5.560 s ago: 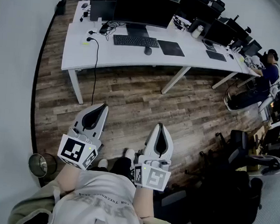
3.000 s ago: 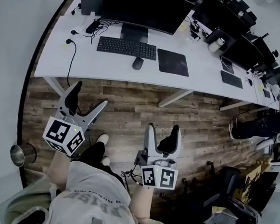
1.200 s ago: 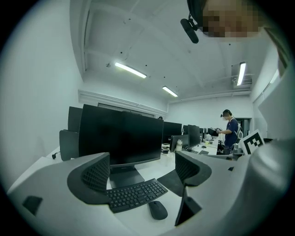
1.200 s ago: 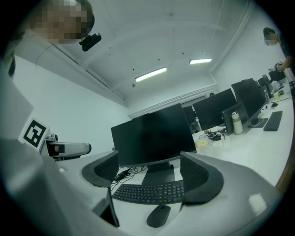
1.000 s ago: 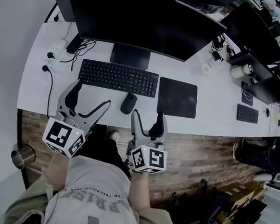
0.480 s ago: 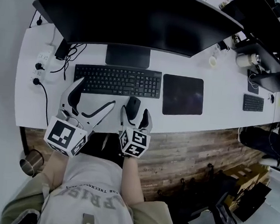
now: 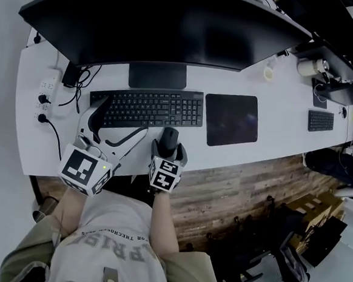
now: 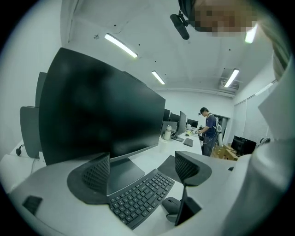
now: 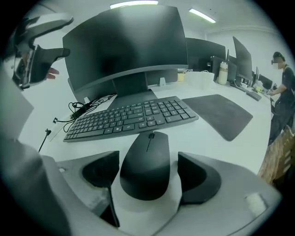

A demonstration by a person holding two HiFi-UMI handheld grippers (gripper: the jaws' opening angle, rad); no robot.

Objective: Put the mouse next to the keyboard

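A black mouse (image 7: 169,135) lies on the white desk (image 7: 278,90), just in front of the right end of the black keyboard (image 7: 145,107). My right gripper (image 7: 168,148) is open and straddles the mouse, one jaw on each side with thin gaps. In the right gripper view the mouse (image 9: 147,152) fills the space between the pads, with the keyboard (image 9: 133,115) behind it. My left gripper (image 7: 122,116) is open and holds nothing, over the keyboard's left front part. In the left gripper view the keyboard (image 8: 138,198) and mouse (image 8: 171,205) lie below its jaws.
A dark mouse pad (image 7: 231,119) lies right of the keyboard. A large monitor (image 7: 161,26) stands behind it. A power strip (image 7: 46,90) with cables is at the desk's left. The desk's front edge runs just under my grippers. A person (image 8: 209,131) stands far off.
I have come up to the desk. The right gripper has slid forward so its jaws now sit on both sides of the mouse. The left gripper stays open by the keyboard.
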